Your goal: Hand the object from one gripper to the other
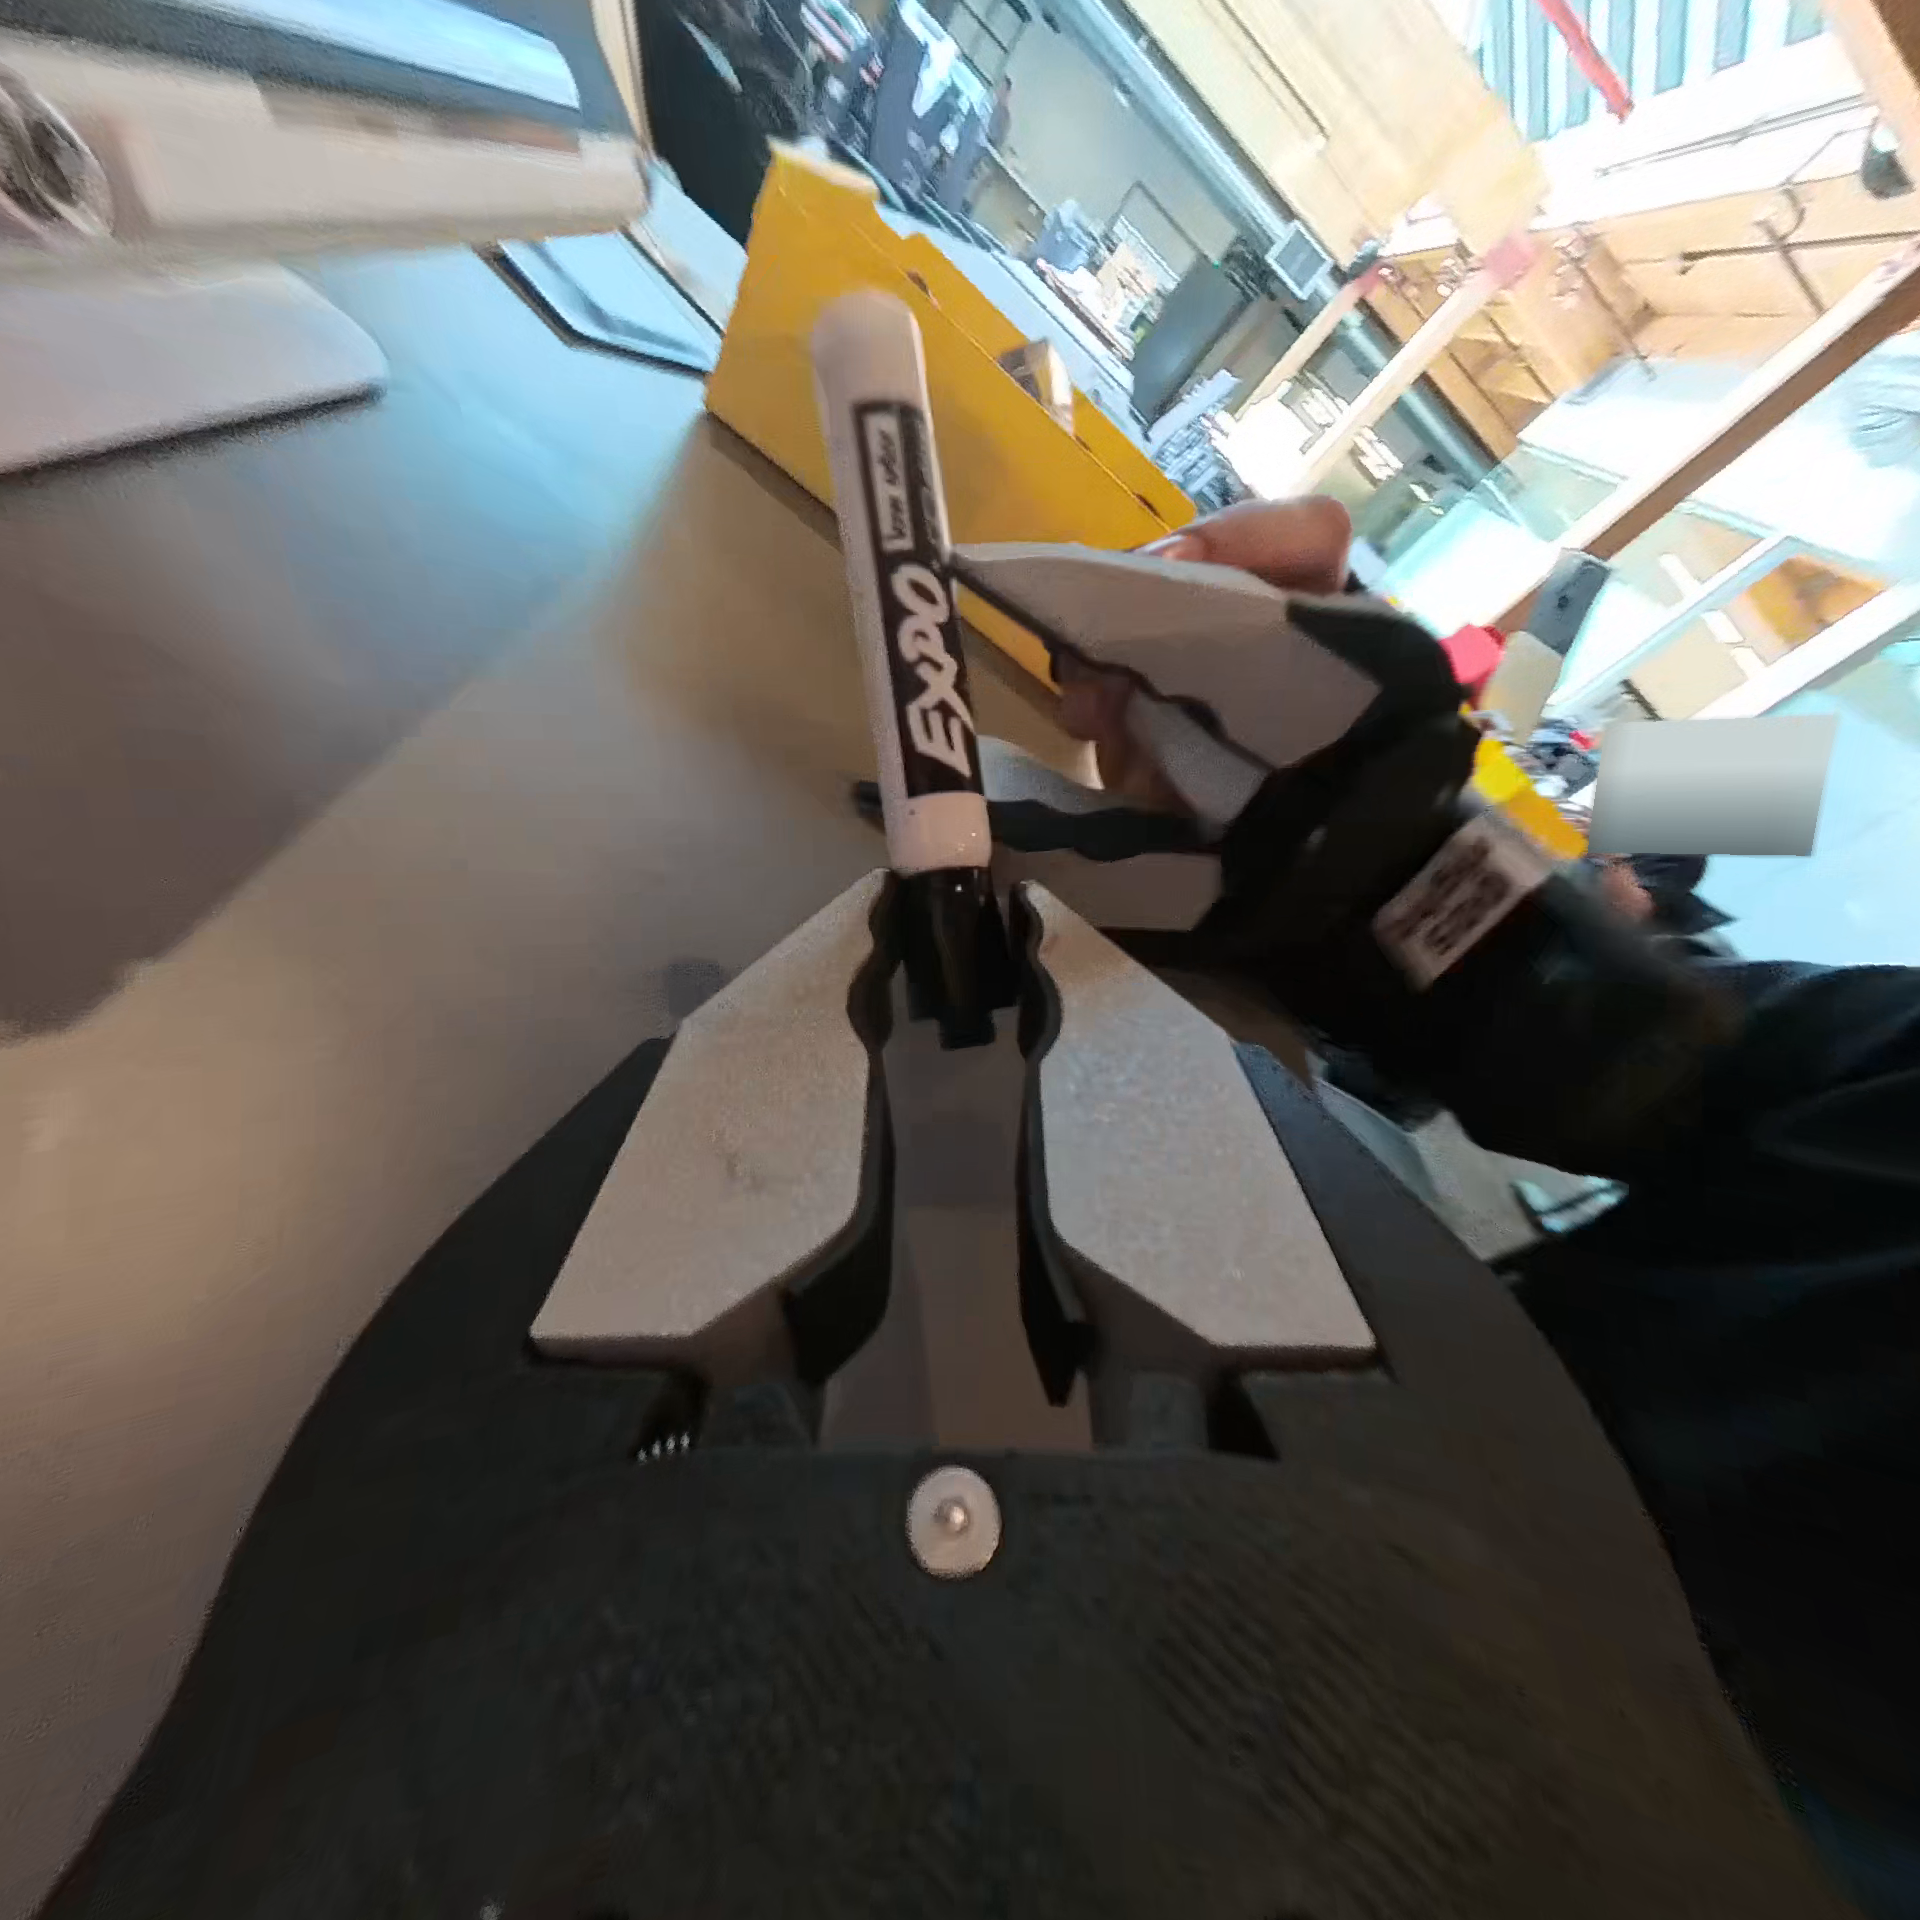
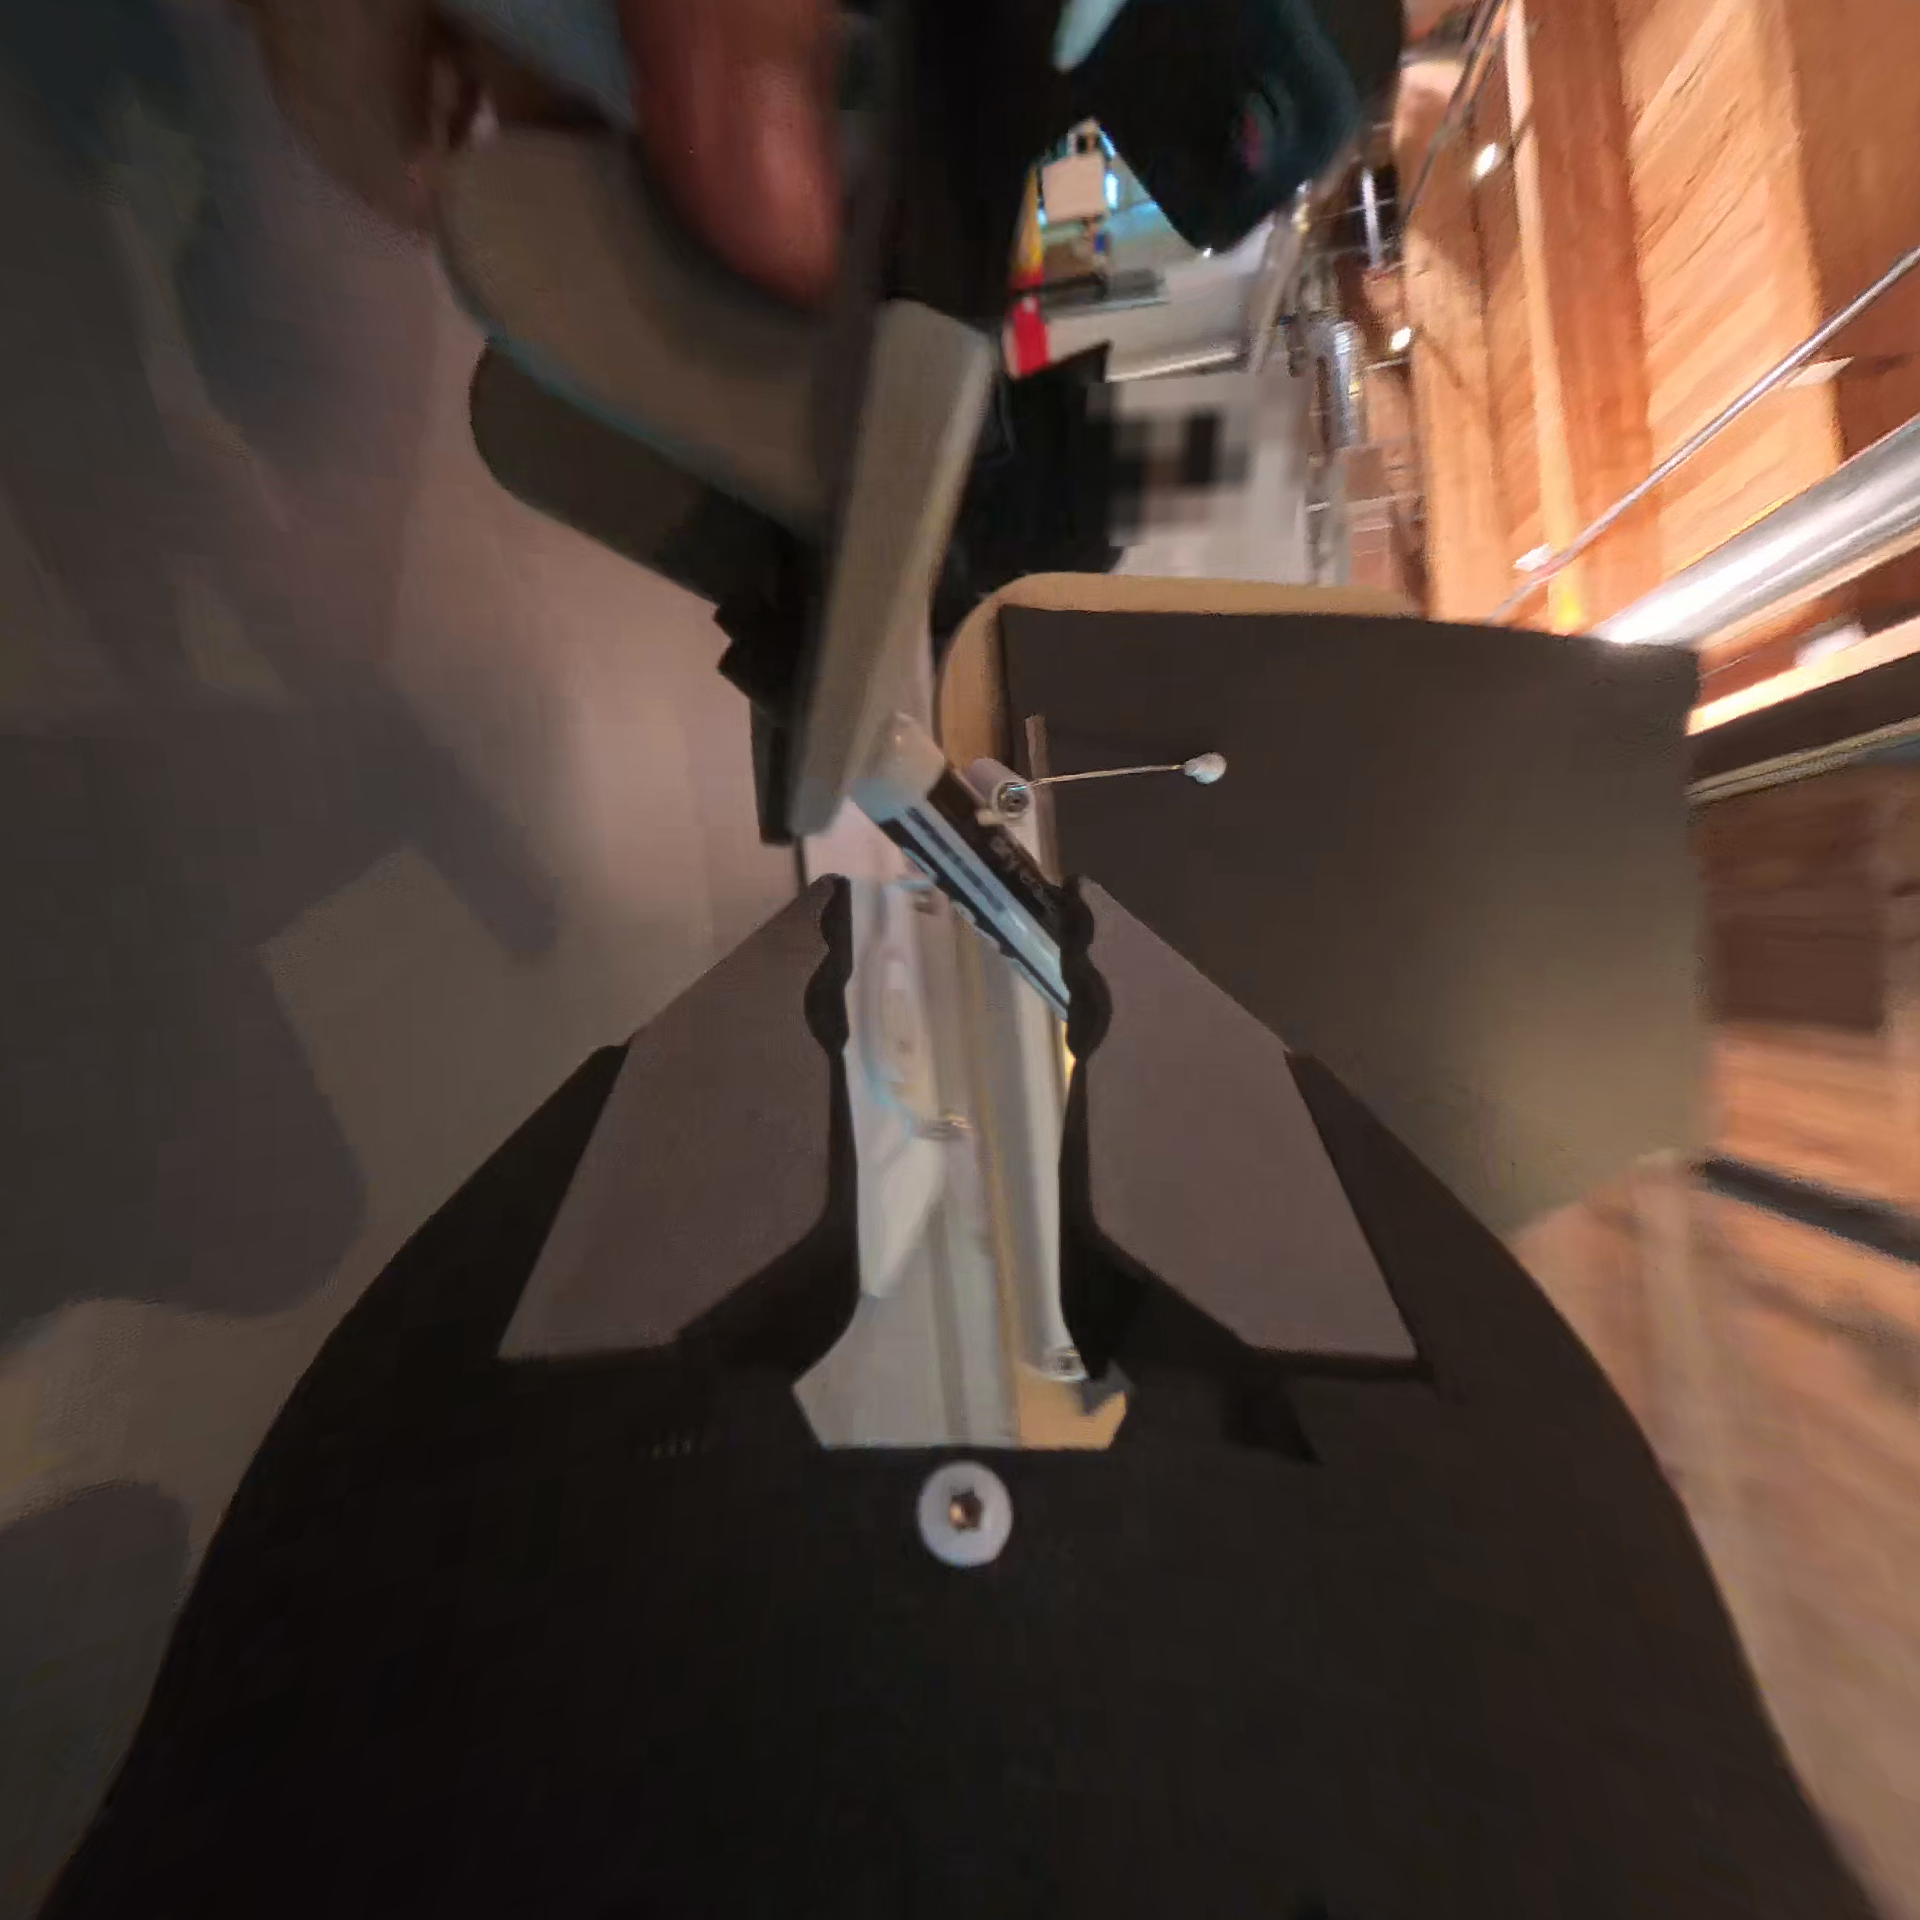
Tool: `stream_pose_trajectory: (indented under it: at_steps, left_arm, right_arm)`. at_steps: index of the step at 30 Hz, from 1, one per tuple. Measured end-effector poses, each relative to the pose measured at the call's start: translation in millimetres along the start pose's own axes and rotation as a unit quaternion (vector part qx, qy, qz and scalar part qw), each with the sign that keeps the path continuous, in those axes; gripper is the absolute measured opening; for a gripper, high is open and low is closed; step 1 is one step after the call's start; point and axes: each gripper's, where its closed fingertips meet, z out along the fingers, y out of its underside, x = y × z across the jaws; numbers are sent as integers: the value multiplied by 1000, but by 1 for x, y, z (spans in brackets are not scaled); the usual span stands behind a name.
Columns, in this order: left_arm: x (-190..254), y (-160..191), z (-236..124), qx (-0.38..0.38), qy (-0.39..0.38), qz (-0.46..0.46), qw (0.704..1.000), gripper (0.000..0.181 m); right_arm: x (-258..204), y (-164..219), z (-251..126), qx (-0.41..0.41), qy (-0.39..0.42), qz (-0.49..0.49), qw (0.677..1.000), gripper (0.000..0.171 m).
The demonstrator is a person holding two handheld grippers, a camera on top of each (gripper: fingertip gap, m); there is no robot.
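Note:
A white dry-erase marker point(image 1: 899, 582) with a black label stands up out of my left gripper point(image 1: 951, 894), which is shut on its black cap end. My right gripper point(image 1: 909, 675) comes in from the right, held by a gloved hand point(image 1: 1351, 790). It is open, with one finger on each side of the barrel. In the right wrist view the marker point(image 2: 987, 873) lies across the gap of my open right gripper point(image 2: 958, 894), close to its right finger. The blurred left gripper point(image 2: 810, 790) holds the marker's other end from above.
A yellow cardboard box point(image 1: 935, 343) stands on the grey-brown table point(image 1: 416, 831) behind the marker. A blurred white object point(image 1: 156, 343) is at the far left. A dark panel with a light wooden edge point(image 2: 1351, 883) is behind the right gripper.

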Motion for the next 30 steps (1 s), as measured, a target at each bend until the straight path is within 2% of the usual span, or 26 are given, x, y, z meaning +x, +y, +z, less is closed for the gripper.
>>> stream_pose_trajectory:
  at_steps: [3,5,6,9,10,12,13,15,17,19,21,22,24,25,28,30]
  left_arm:
    - [-18,-5,-8,-8,-88,90,992,17]
    - [-27,-6,-12,-31,-150,187,970,17]
    - [-30,-8,-14,-42,-188,246,950,17]
    - [-37,-19,-24,-69,-298,415,856,17]
    - [-37,-21,-25,-76,-319,472,819,17]
    - [-32,-23,-27,-93,-342,591,725,17]
    - [-31,-22,-26,-102,-347,627,690,17]
    - [-22,-21,-22,-94,-333,671,655,17]
    - [-16,-23,-21,-83,-329,692,637,17]
    - [-15,-20,-20,-87,-321,698,634,17]
    - [-12,-17,-16,-85,-301,712,629,17]
    - [-9,-15,-14,-80,-293,715,630,17]
    - [-6,-16,-12,-74,-291,715,632,17]
    - [-6,-15,-12,-78,-289,713,634,17]
    - [-5,-11,-9,-82,-281,714,636,17]
    - [-5,-7,-5,-89,-275,717,634,17]
  right_arm:
    - [13,14,-9,30,-52,171,983,39]
    - [17,26,-13,45,-90,257,961,43]
    - [16,31,-14,50,-111,290,949,51]
    - [0,38,-18,52,-196,352,914,57]
    - [-3,39,-18,51,-212,371,903,61]
    - [-7,38,-17,57,-243,424,871,59]
    - [-8,40,-16,48,-254,452,854,63]
    - [-11,35,-19,61,-294,500,812,69]
    - [-12,21,-30,103,-355,543,754,62]
    - [-9,13,-35,130,-381,574,714,65]
    - [-5,11,-36,144,-386,590,695,64]
    - [-3,8,-39,156,-392,595,684,58]
    - [-5,5,-43,162,-412,595,671,32]
    - [-6,6,-43,158,-417,594,670,27]
    - [-6,4,-42,163,-416,598,666,20]
    - [-6,0,-42,169,-426,611,646,25]
